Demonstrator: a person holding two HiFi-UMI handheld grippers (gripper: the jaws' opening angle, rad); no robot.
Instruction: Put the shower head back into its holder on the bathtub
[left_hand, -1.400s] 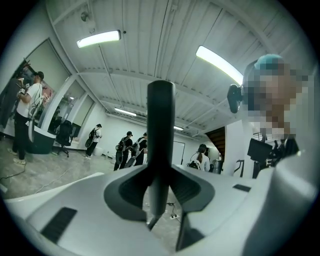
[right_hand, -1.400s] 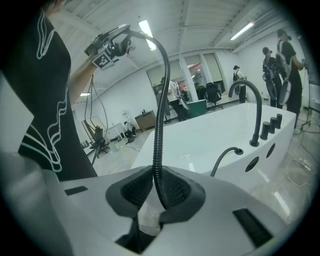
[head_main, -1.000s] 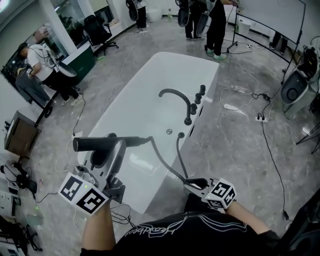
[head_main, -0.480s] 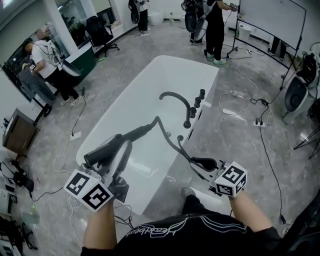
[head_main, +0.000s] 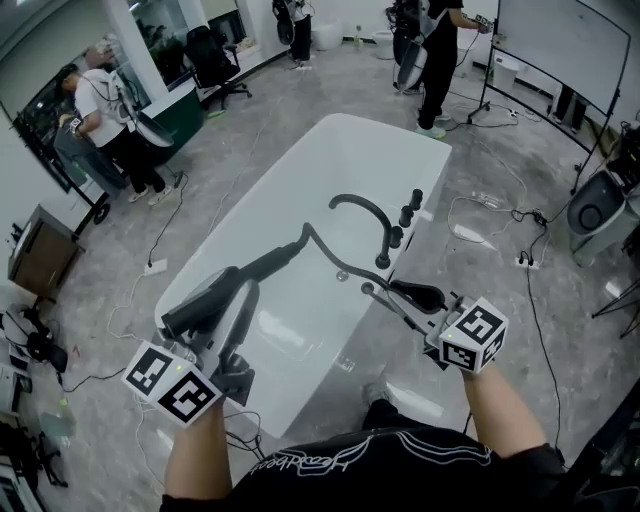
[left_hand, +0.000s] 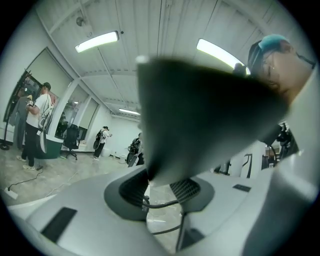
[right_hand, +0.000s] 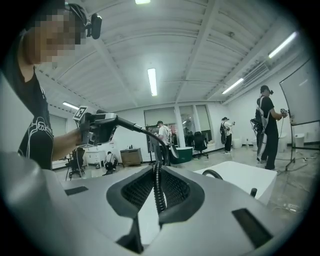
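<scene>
Our left gripper (head_main: 235, 300) has its jaws clamped on the black, stick-shaped shower head (head_main: 270, 263), which we hold roughly level above the near left part of the white oval bathtub (head_main: 425, 150). In the left gripper view that dark head (left_hand: 200, 115) fills the space above the pads. A ribbed black hose (head_main: 322, 245) runs from the head's far end across to our right gripper (head_main: 395, 294), whose jaws are closed tight on it (right_hand: 158, 185). That gripper sits over the tub's right rim, near the curved black faucet (head_main: 365, 210) and the black knobs (head_main: 408, 210).
</scene>
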